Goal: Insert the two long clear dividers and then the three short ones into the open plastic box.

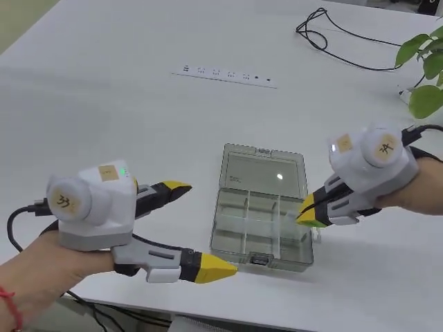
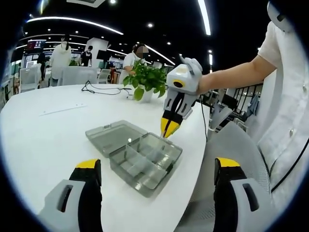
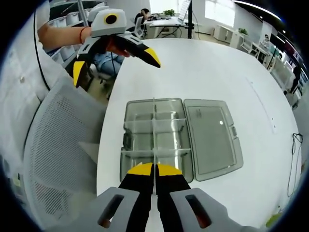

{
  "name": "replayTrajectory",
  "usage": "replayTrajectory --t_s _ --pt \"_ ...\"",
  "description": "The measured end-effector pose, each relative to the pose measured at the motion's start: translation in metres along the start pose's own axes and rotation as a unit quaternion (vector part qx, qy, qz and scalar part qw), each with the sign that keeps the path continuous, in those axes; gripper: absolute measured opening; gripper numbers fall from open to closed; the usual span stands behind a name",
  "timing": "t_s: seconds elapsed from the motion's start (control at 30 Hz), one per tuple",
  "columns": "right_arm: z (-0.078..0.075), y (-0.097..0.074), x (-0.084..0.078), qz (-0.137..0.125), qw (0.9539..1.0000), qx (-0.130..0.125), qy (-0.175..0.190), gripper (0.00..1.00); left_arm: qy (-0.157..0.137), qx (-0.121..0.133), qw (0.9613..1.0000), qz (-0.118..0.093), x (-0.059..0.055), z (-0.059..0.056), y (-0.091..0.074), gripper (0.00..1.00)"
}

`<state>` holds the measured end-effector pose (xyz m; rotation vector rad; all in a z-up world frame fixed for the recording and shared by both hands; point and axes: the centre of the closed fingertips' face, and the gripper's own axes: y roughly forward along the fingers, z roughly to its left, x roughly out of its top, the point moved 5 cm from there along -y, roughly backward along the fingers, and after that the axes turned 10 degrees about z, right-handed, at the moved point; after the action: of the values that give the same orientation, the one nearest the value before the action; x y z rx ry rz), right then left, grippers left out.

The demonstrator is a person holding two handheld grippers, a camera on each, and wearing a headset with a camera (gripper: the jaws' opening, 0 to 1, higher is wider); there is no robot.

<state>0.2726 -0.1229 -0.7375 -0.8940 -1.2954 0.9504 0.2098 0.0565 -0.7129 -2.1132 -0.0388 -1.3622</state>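
At 8 o'clock in the head view, my left gripper (image 1: 204, 227) gaped wide, empty. The open box (image 1: 223, 238) sat at centre, lid lying toward 12. At 3, my right gripper (image 1: 309, 211) pinched a clear divider (image 3: 154, 159) over the box's right edge; the right gripper view caught that sliver edge-on.

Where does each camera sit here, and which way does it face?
Head view: on the headset, looking forward and down at the white table and open plastic box; the person's wrists show behind the left gripper and right gripper.
Left gripper view: on the left gripper, facing across the box toward the right gripper; own open jaws, the person's arm and shirt.
Right gripper view: on the right gripper above the box, looking down; own closed jaws, the left gripper beyond.
All three share the box.
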Motion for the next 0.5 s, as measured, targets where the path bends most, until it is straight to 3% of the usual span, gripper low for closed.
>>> replayTrajectory --t_s 0.27,0.5 --pt "-0.0007 0.0011 -0.0028 -0.019 0.9997 -0.013 -0.002 0.02 -0.001 -0.003 1.0 0.0 -0.0001 -0.0015 0.001 0.99" --pt "0.0071 0.0007 0.0009 -0.018 0.9992 -0.032 -0.018 0.02 -0.001 -0.004 1.0 -0.001 -0.0003 -0.0018 0.0009 0.99"
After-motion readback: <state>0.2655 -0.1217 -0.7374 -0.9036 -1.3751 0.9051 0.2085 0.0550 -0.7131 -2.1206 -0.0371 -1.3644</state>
